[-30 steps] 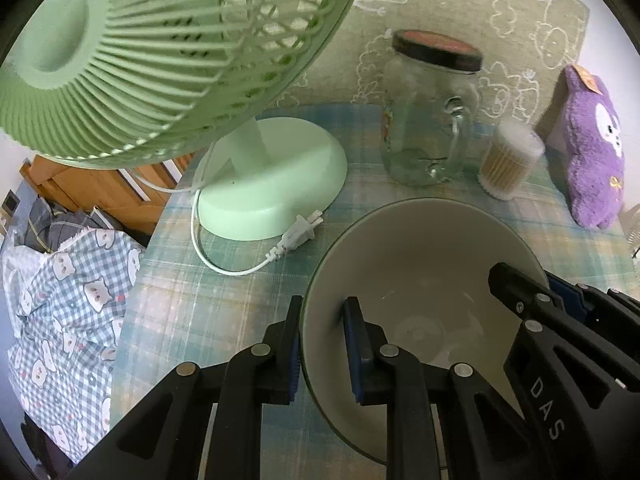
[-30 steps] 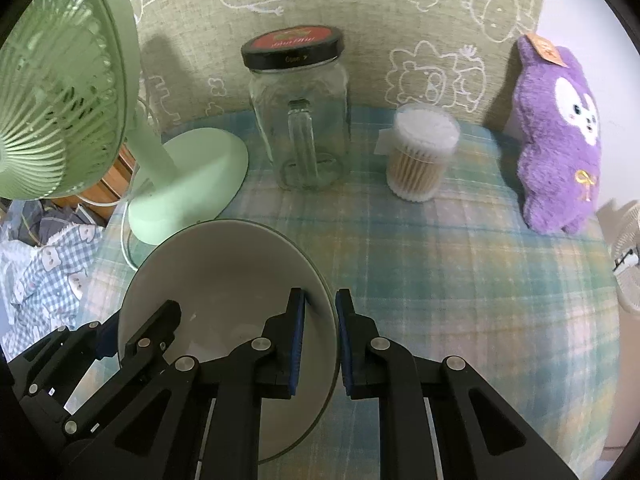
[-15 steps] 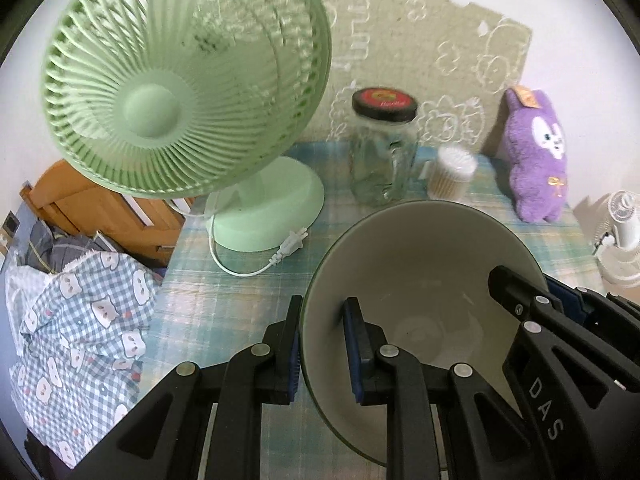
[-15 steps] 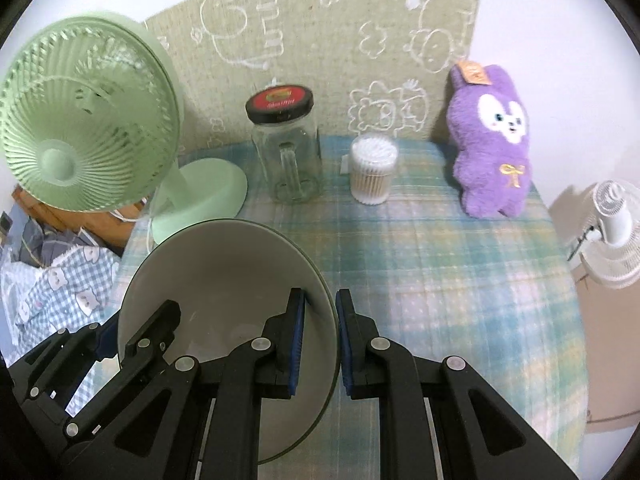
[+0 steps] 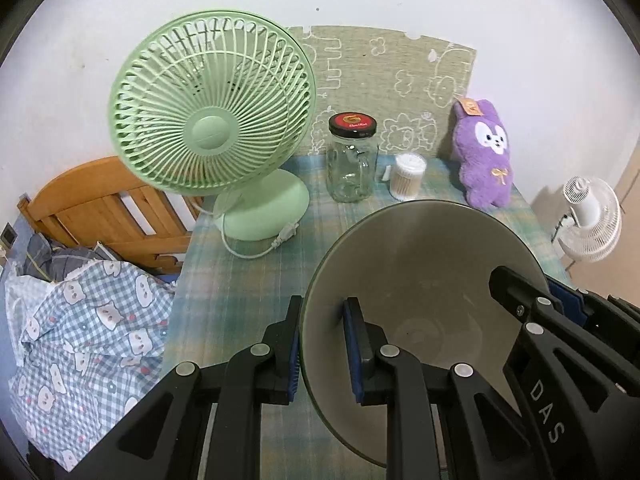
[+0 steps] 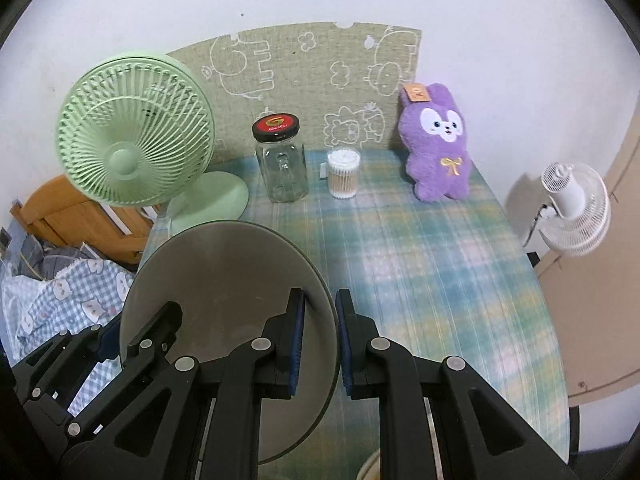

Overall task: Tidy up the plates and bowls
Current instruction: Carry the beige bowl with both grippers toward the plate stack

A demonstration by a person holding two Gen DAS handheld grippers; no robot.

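1. The tabletop (image 6: 440, 280), under a blue-green checked cloth, fills the middle and right of the right-wrist view; most of it is bare.
2. The green fan (image 5: 212, 108) stands at upper left with its cord (image 5: 256, 250) loose on the cloth. A low carry toward that side could snag the cord or knock the grille.
3. The bowl (image 5: 424, 264), grey and deep, sits in the lower centre of both views, held above the cloth by both claws.
4. The left claw (image 5: 322, 348) is nearly closed, pinching the bowl's left rim between its pads.
5. The right claw (image 6: 320, 348) is likewise nearly closed on the opposite rim. If either hand pulls away or twists out of step, the thin rim could slip free and the bowl drop.
6. The purple plush (image 6: 438, 144), glass jar (image 6: 282, 164) and tub of cotton swabs (image 6: 344, 174) line the far edge, upper centre; the jar would tip most easily.
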